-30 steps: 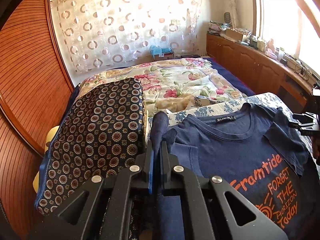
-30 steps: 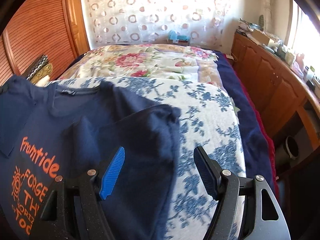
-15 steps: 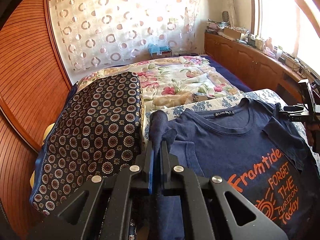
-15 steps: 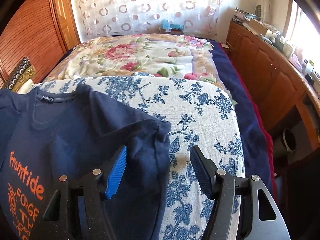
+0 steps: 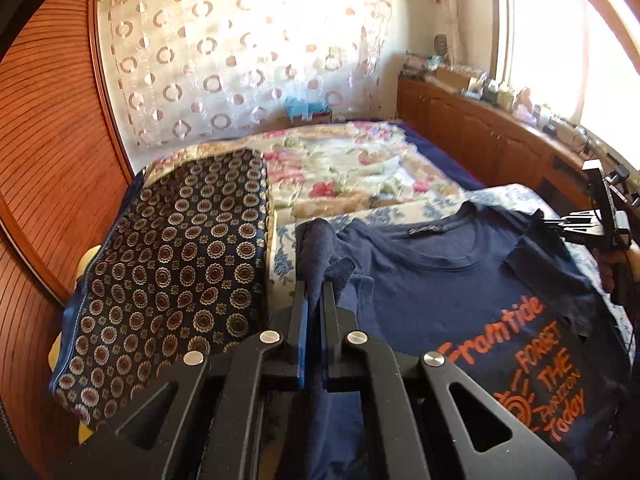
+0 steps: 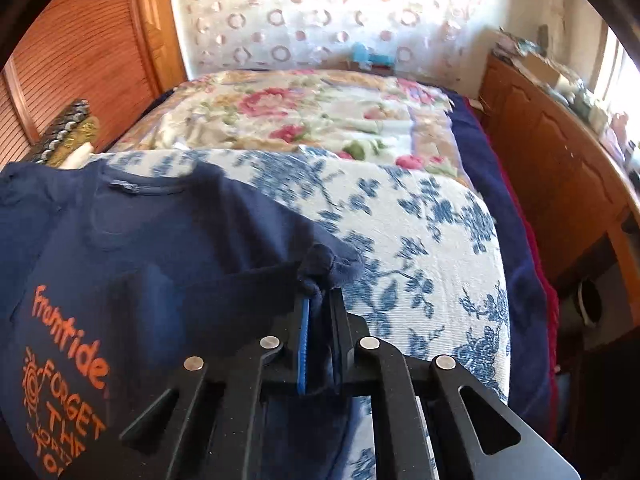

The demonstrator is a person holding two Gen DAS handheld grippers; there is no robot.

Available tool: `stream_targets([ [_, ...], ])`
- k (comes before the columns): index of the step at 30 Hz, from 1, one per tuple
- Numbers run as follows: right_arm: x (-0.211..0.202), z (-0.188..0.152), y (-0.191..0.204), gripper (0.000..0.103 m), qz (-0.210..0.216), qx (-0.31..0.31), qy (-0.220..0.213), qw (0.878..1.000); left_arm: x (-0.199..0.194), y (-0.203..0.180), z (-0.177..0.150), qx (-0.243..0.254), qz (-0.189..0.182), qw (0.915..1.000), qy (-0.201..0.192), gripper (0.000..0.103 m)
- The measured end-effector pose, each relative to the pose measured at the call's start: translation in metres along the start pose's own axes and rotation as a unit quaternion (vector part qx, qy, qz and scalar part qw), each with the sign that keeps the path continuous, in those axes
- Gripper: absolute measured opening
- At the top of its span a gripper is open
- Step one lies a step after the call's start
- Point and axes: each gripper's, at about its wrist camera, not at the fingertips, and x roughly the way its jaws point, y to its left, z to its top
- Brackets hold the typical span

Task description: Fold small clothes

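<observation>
A navy T-shirt [image 5: 432, 276] with orange lettering lies front up on a blue-flowered white cover [image 6: 420, 224]. My left gripper [image 5: 314, 292] is shut on the shirt's left sleeve, whose cloth bunches up above the fingertips. In the right wrist view the same T-shirt [image 6: 168, 240] fills the left half. My right gripper [image 6: 320, 296] is shut on the right sleeve edge, a small fold poking out past the pads. That right gripper [image 5: 560, 224] also shows at the far right of the left wrist view, pinching the sleeve, with a hand [image 5: 616, 268] behind it.
A dark cloth with gold medallions [image 5: 168, 264] lies left of the shirt. Behind it is a flowered quilt [image 5: 352, 168] on the bed. A wooden cabinet [image 6: 560, 152] with clutter runs along the right, and a slatted wooden wall [image 5: 44, 128] stands on the left.
My right gripper has gone from open astride the sleeve edge to shut on it, after shifting a little. The left gripper stays shut on its sleeve.
</observation>
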Motion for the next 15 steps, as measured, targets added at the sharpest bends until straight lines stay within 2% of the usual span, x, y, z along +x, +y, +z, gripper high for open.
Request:
stream_targets([
  [8, -0.101, -0.029, 0.021, 0.007, 0.039, -0.016, -0.124, 0.991, -0.074, 0.002, -0.026, -0.025, -0.033, 0.9964, -0.074, 0.005],
  [11, -0.137, -0.054, 0.024, 0.007, 0.049, -0.021, -0.142, 0.989, -0.109, 0.004, -0.047, -0.027, -0.039, 0.9939, -0.099, 0.005],
  [15, -0.176, -0.097, 0.023, 0.007, 0.057, -0.019, -0.15, 0.987, -0.137, 0.006, -0.078, -0.037, -0.041, 0.9925, -0.109, 0.005],
])
